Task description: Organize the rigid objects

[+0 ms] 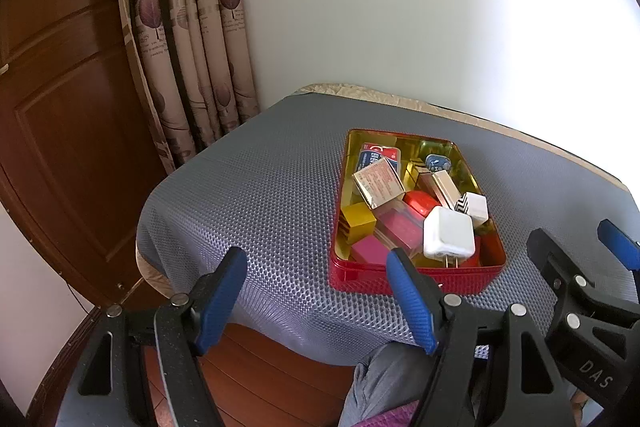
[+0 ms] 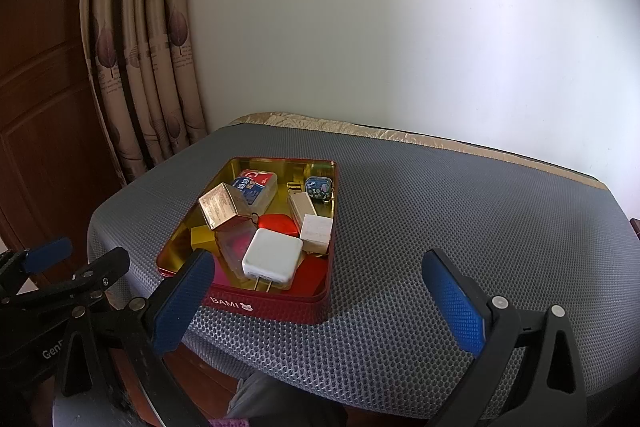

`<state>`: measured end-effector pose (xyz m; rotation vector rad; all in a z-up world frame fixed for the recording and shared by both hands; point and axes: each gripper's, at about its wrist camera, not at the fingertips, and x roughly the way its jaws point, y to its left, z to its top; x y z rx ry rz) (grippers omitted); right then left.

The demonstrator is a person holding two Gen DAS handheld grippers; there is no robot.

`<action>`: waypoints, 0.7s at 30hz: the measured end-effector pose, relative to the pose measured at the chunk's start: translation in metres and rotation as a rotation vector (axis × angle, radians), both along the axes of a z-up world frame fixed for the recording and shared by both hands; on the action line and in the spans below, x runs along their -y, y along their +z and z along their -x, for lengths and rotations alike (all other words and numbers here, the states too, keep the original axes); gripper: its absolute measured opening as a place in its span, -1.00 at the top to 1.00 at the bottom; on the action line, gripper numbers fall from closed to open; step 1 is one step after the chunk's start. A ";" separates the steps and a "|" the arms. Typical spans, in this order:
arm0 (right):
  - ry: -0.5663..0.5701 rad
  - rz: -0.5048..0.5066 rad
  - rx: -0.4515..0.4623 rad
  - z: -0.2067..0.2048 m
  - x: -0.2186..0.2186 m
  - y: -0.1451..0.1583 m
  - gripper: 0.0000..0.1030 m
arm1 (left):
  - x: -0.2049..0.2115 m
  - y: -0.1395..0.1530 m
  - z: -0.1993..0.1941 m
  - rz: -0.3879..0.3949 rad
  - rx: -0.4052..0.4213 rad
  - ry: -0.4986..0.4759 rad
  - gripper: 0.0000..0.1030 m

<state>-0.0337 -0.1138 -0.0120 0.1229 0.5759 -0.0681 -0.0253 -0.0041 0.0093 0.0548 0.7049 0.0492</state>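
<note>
Both grippers hang at the near edge of the table (image 2: 460, 211), neither one touching anything. The left gripper (image 1: 316, 269) has its blue pads spread wide, nothing between them but grey mat and floor; its right pad sits just in front of the tin's near wall. The right gripper (image 2: 324, 279) is spread just as wide and empty too, its left pad overlapping the tin's near-left corner in view, its right pad out over bare mat.

The red tin (image 2: 280, 301) lies open on the mat, left of the table's middle, gold inside, white lettering on its near wall. It is heaped full. At the near end a white charger (image 2: 272, 255) lies on top, prongs pointing toward us. Just behind it a red case (image 2: 280, 223), and to the right a small white box (image 2: 316, 229). On the left a tan carton (image 2: 220, 205) is tipped up at an angle, leaning over a blue-and-red pack (image 2: 254, 185) at the far-left end. In the far-right corner a small dark blue patterned case (image 2: 318, 189). A yellow block (image 1: 358, 221) and a pink block (image 1: 370, 251) sit low at the near-left corner, with a clear box (image 1: 400, 227) holding something pink beside them.

Curtain (image 2: 132, 67) and wooden door (image 1: 60, 131) to the left, plain white wall behind. A grey trouser knee (image 1: 384, 379) shows under the table edge
</note>
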 end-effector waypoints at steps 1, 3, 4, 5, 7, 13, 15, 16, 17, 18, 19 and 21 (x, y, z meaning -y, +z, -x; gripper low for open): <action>0.000 0.001 0.000 0.000 0.000 0.000 -0.99 | 0.000 0.000 0.000 0.000 -0.001 0.000 -0.44; 0.000 -0.001 0.000 0.000 0.000 0.000 -0.99 | 0.000 -0.001 0.000 0.001 -0.004 -0.001 -0.44; 0.000 -0.002 0.000 0.000 0.000 0.000 -0.99 | 0.001 -0.001 0.000 -0.002 -0.005 -0.001 -0.44; 0.000 0.000 0.000 0.000 0.000 0.000 -0.99 | 0.001 -0.001 0.000 -0.003 -0.004 -0.002 -0.44; 0.000 0.000 -0.001 0.000 0.000 0.000 -0.99 | 0.001 -0.001 0.000 -0.005 -0.004 -0.004 -0.44; 0.000 -0.001 0.001 0.000 0.000 0.000 -0.99 | 0.002 -0.001 0.001 -0.009 -0.003 -0.006 -0.44; 0.001 -0.001 -0.001 0.000 0.000 0.000 -0.99 | 0.001 -0.001 0.000 -0.006 -0.006 -0.010 -0.44; 0.001 -0.001 -0.001 0.000 0.000 0.000 -0.99 | 0.001 -0.002 0.000 -0.006 -0.007 -0.010 -0.44; 0.000 -0.002 -0.001 0.000 0.000 0.000 -0.99 | 0.002 -0.002 0.000 -0.009 -0.009 -0.009 -0.44; 0.000 -0.001 -0.001 0.000 0.001 0.000 -0.99 | 0.002 -0.002 -0.001 -0.008 -0.010 -0.010 -0.44; 0.000 -0.002 -0.002 0.000 0.000 0.000 -0.99 | 0.002 -0.002 0.000 -0.005 -0.012 -0.012 -0.44; 0.001 -0.003 -0.002 0.000 0.001 0.000 -0.99 | 0.002 -0.002 -0.001 -0.008 -0.015 -0.012 -0.44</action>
